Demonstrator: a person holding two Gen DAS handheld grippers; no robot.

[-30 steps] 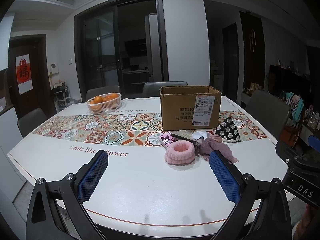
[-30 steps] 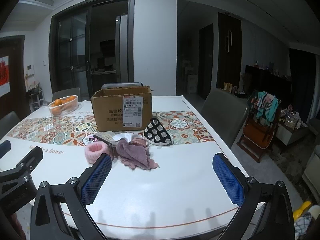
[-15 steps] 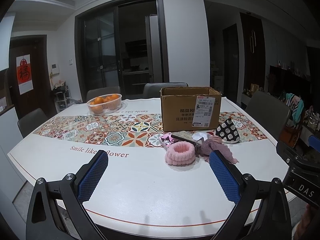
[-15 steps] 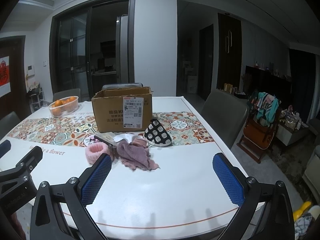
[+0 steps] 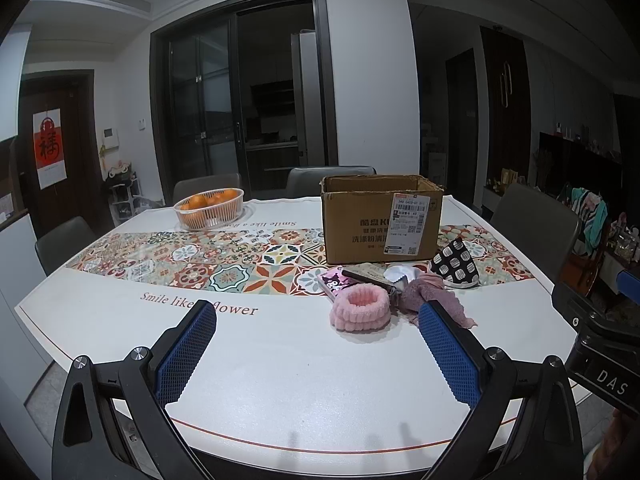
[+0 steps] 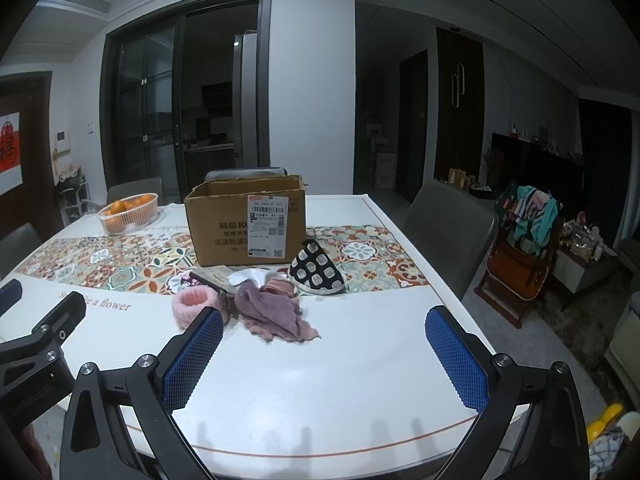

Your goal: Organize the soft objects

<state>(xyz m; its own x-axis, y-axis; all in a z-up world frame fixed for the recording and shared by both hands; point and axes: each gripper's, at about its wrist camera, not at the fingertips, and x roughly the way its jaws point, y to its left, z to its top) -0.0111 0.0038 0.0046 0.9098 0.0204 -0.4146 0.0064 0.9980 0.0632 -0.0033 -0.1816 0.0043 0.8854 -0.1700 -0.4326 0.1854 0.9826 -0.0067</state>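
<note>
Evidently nothing is gripped yet — both tools hover at the near edge of the table.

Left gripper (image 5: 316, 352): jaws spread wide, blue pads bare; holds nothing; fills the bottom of its frame.

Right gripper (image 6: 324, 354): likewise wide open and empty; low in its own view.

Soft pile: centre-right of the left view, just in front of the cardboard box (image 5: 382, 218); pink fluffy headband (image 5: 359, 311) nearest and leftmost; mauve towel (image 6: 272, 312) crumpled just beside it, spilling toward the camera; black dotted fabric pouch (image 6: 317, 270) at the right end, tilted by the box's corner.

Also in the pile: a pink cartoon-printed packet (image 5: 334, 282) and a white pad, partly under other things; what they are is hard to tell.

Box: open-topped, upright on the patterned runner; likely the destination.

Step in hand: judged as the first reach — probably for the headband or towel.

Doing it well: come down over one item only; pinch the towel at a raised fold, not its flat fringe; lift clear before swinging over the box rim.

Elsewhere: basket of oranges (image 5: 210, 208) at upper left, well apart from the work.
</note>
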